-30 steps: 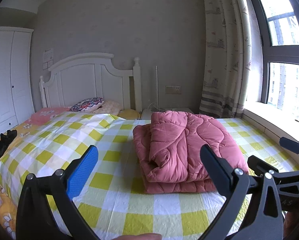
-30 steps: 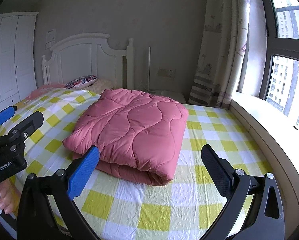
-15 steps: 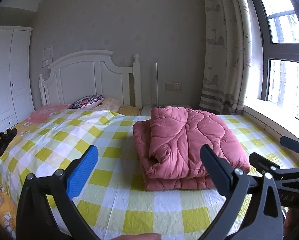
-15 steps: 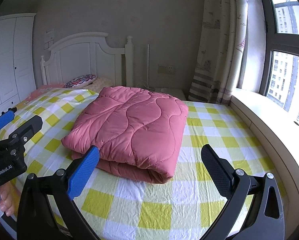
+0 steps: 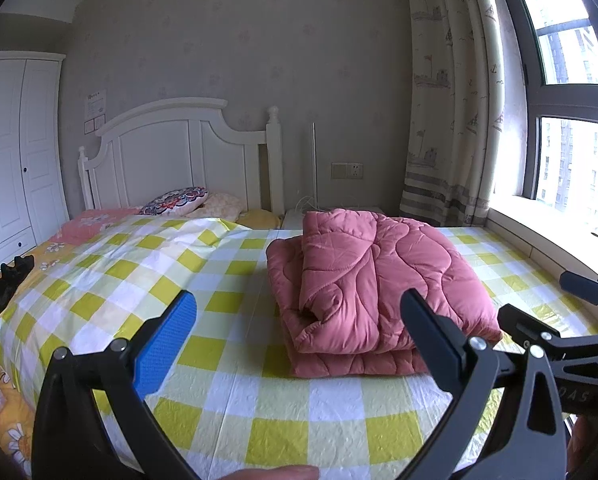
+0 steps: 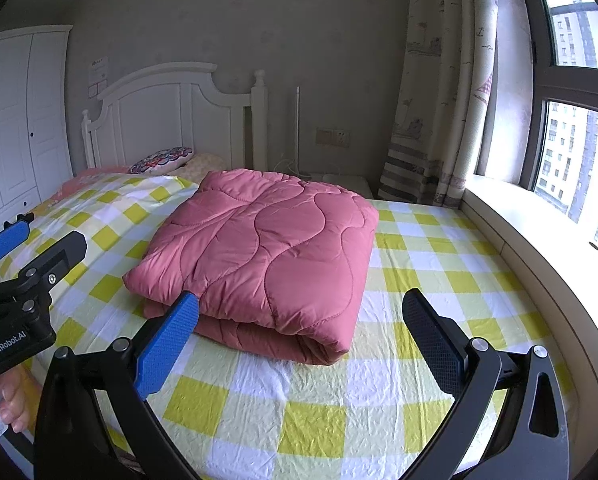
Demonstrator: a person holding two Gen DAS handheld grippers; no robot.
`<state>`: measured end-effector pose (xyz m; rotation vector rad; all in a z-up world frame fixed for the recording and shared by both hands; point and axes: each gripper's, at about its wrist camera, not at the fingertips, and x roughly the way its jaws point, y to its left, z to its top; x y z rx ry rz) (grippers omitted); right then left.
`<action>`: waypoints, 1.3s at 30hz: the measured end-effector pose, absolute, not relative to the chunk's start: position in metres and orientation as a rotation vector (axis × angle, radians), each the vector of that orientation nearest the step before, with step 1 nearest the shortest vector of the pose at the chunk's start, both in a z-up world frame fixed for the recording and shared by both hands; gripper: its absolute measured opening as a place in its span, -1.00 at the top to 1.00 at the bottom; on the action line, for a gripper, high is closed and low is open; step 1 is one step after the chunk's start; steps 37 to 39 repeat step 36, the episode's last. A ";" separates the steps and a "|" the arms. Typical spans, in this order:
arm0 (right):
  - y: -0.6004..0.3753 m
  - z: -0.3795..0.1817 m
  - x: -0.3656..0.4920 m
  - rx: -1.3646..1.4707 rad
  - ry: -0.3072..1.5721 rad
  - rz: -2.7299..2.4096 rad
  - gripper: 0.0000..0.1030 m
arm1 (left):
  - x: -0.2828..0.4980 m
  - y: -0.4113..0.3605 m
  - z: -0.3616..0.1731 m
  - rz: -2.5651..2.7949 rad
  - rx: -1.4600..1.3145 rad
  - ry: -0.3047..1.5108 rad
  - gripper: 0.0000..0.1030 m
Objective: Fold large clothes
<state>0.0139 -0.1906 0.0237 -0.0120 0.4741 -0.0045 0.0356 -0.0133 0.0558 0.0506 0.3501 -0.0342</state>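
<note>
Retreat is what shows between the earlier views and now: both cameras sit a little higher and farther back from the pink quilted comforter [image 6: 259,256], which looks slightly smaller and lower in each picture, while its shape has not altered at all. That suggests the folding is finished and the person is backing away, though this is only a judgement.

In the right wrist view the comforter lies as a squared, stacked bundle on the yellow checked bedsheet [image 6: 439,264], at about 12 o'clock from the right gripper [image 6: 305,334], its rounded fold facing 5 o'clock. In the left wrist view its layered open edges face 7 o'clock, toward the left gripper [image 5: 301,334].

Both grippers hang above the sheet with fingers spread wide and nothing between them, clear of the fabric. The white headboard [image 5: 171,148] stands at 11 o'clock, the curtain [image 5: 451,92] at 1 o'clock.
</note>
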 end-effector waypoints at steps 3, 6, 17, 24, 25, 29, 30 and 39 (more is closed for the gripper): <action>-0.190 0.024 0.014 -0.011 0.474 -0.004 -0.90 | 0.036 -0.013 0.055 -0.033 0.051 0.353 -0.96; -0.190 0.023 0.014 -0.012 0.474 -0.004 -0.90 | 0.036 -0.013 0.054 -0.033 0.051 0.355 -0.96; -0.185 0.020 0.014 -0.011 0.478 -0.004 -0.90 | 0.036 -0.011 0.054 -0.035 0.050 0.354 -0.96; -0.185 0.013 0.015 -0.009 0.492 0.005 -0.90 | 0.037 -0.012 0.050 -0.038 0.039 0.354 -0.96; -0.185 0.012 0.016 -0.009 0.495 0.007 -0.90 | 0.036 -0.012 0.050 -0.038 0.039 0.348 -0.96; -0.189 0.007 0.021 -0.005 0.507 0.020 -0.90 | 0.042 -0.013 0.045 -0.052 0.037 0.364 -0.96; -0.195 0.008 0.024 -0.009 0.509 0.017 -0.90 | 0.044 -0.012 0.043 -0.062 0.037 0.375 -0.96; -0.280 0.028 0.049 -0.053 0.535 -0.149 -0.90 | 0.129 0.052 0.031 -0.043 0.064 0.558 -0.96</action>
